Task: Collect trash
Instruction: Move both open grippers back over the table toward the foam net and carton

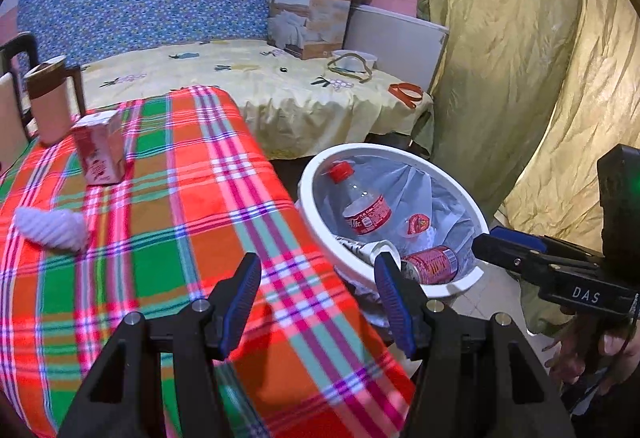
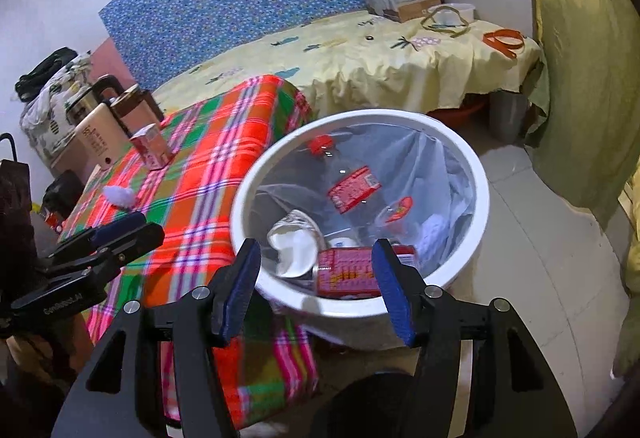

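Both claws spread wide, nothing in them: left claw [image 1: 318, 296] over the worktop [image 1: 168, 198], right claw [image 2: 316, 288] above the bin [image 2: 478, 174]. Red can [image 2: 346, 272] is inside.

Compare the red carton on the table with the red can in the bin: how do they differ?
The carton stands upright on the plaid tablecloth; the can lies on its side in the bin. The carton is boxy, the can round. The carton is still uncollected; the can is binned. Both are red.
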### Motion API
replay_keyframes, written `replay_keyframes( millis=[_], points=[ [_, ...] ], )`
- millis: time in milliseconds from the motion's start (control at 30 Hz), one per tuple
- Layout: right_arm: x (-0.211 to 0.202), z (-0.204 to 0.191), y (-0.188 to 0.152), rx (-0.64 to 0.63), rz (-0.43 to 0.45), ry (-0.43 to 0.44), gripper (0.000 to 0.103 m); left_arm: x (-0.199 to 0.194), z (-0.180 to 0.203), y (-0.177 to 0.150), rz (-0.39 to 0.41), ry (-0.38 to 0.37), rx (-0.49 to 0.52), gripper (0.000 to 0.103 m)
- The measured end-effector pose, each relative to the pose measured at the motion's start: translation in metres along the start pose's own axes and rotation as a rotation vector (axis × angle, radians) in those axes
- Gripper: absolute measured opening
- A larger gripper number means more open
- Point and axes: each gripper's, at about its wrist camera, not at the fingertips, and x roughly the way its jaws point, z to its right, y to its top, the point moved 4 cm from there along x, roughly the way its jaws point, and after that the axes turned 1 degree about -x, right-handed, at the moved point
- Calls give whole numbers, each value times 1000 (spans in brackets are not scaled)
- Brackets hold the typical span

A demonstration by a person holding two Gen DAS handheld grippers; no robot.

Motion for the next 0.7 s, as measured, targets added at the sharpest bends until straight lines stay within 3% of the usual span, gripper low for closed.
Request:
replay_keyframes(
  millis=[700],
  points=[
    [1, -65, -9, -121, -7, 108, 59, -50, -46, -23, 63, 114, -100, 61]
  ],
)
